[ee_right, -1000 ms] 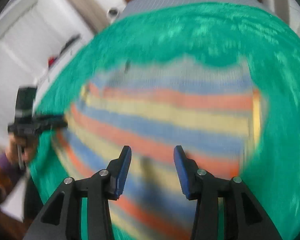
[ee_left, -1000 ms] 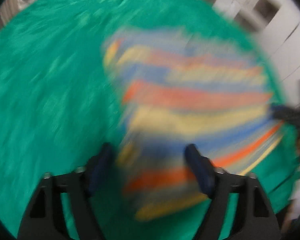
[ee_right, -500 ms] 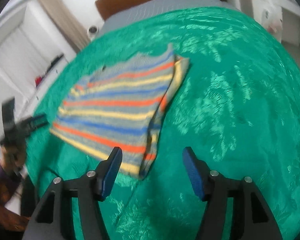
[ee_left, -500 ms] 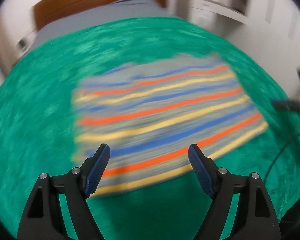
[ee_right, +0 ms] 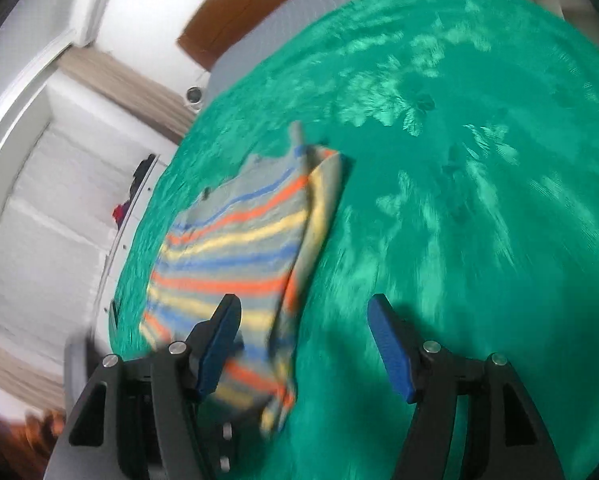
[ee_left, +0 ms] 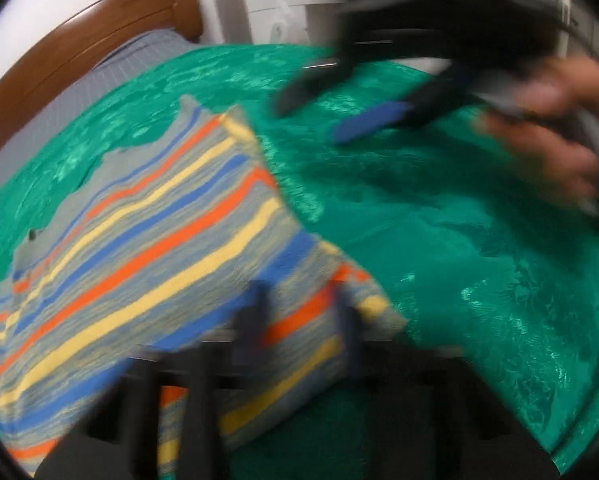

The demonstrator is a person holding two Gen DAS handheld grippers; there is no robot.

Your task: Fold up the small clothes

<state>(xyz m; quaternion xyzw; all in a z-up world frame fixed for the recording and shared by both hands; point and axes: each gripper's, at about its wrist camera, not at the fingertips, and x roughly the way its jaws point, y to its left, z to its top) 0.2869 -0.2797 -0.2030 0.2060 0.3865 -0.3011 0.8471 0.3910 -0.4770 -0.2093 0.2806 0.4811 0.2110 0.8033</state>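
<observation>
Since half a second ago, both views have swung: the striped garment (ee_left: 147,264), then centred ahead of the left gripper (ee_left: 299,320), now lies low and left in that view, and the right gripper (ee_left: 339,116) with its hand (ee_left: 547,128) has come into the upper right. The left jaws, wide apart earlier, have just been closing; they are blurred over the garment's near corner. They read as fully closed, but whether cloth is pinched between them cannot be told. The right gripper's (ee_right: 303,344) jaws have just been opening and stand apart, the left finger (ee_right: 215,344) over the garment's (ee_right: 235,248) near edge, nothing between the pads. The garment lies folded on the green bedcover (ee_right: 479,220), one side doubled over. A brown headboard (ee_left: 79,56) stands behind. No legible writing or labels.
</observation>
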